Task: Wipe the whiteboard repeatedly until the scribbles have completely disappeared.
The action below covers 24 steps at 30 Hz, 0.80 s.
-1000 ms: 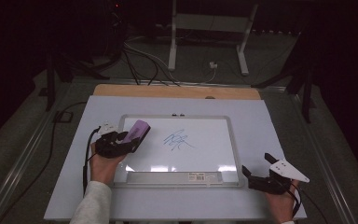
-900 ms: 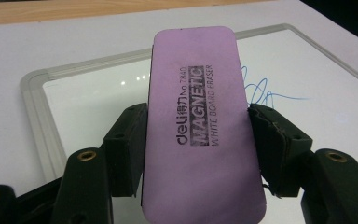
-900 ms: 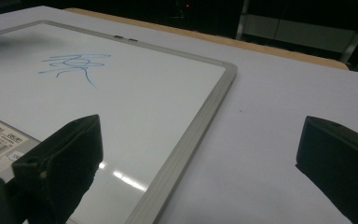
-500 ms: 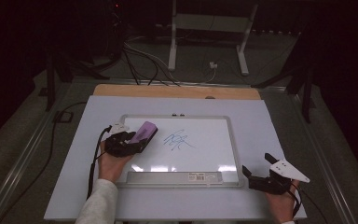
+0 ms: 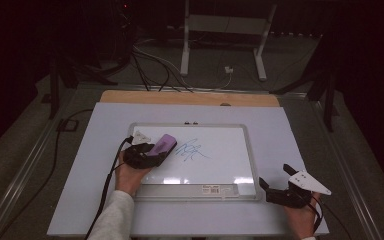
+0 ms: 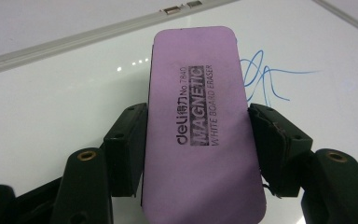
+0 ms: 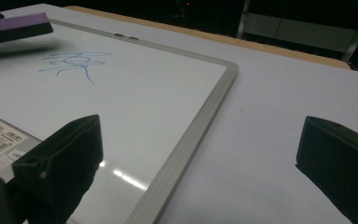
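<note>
A whiteboard [image 5: 225,160] lies flat on the table with a blue scribble [image 5: 192,149] near its middle. My left gripper [image 5: 147,152] is shut on a purple magnetic whiteboard eraser [image 6: 200,121], held just above the board's left part, a little left of the scribble [image 6: 261,79]. The eraser [image 5: 161,144] points toward the scribble. My right gripper [image 5: 275,187] stands open with nothing between its jaws, off the board's near right corner, over the table. From the right gripper view the scribble [image 7: 72,63] and the eraser [image 7: 21,23] lie at the far left.
The white table top [image 5: 290,140] surrounds the board, with a wooden strip [image 5: 190,98] along its far edge. A barcode label [image 5: 219,189] sits on the board's near frame. Cables [image 5: 155,70] and a stand's legs [image 5: 225,45] are on the floor behind.
My left gripper has carried the eraser to the right over the board, closer to the scribble. The right gripper has stayed put.
</note>
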Tool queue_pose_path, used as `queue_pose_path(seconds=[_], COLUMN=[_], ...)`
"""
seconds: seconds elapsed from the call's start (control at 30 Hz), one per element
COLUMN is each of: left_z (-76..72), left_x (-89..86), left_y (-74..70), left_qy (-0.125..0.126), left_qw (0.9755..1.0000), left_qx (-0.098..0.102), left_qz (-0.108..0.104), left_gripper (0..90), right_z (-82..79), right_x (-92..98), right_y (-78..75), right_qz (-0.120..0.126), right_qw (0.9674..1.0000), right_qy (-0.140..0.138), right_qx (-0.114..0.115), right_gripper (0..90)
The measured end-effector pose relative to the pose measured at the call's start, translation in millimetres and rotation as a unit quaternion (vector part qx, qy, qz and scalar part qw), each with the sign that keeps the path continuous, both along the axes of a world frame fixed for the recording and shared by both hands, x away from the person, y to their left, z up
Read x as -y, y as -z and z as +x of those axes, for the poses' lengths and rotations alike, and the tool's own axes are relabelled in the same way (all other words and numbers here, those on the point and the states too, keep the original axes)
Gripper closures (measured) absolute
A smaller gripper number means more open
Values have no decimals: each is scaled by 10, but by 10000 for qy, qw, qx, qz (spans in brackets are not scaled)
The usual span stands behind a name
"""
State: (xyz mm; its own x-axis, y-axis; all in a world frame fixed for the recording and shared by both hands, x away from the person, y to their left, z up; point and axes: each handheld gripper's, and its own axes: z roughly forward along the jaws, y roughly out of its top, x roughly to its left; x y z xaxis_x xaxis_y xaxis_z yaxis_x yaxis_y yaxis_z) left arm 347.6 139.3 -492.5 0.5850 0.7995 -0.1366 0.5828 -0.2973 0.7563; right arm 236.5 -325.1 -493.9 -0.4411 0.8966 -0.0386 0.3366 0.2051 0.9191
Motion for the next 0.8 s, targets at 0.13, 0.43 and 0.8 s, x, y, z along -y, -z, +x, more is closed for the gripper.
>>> queue_pose_path(seconds=[0.13,0.43,0.8], left_z=[23,68,148], left_x=[57,130,274], left_y=[36,86,127], left_qy=[37,-26,-192], left_qw=[9999,9999,9993], left_qx=[-74,-121,-95], left_qz=[79,119,293], left_gripper=[412,344,274], right_z=[1,2,2], right_x=[2,6,14], right_y=[0,-1,-5], right_qz=[5,7,11], right_qw=[10000,10000,10000], right_qy=[3,13,17], right_qx=[5,5,16], right_gripper=[9,9,9])
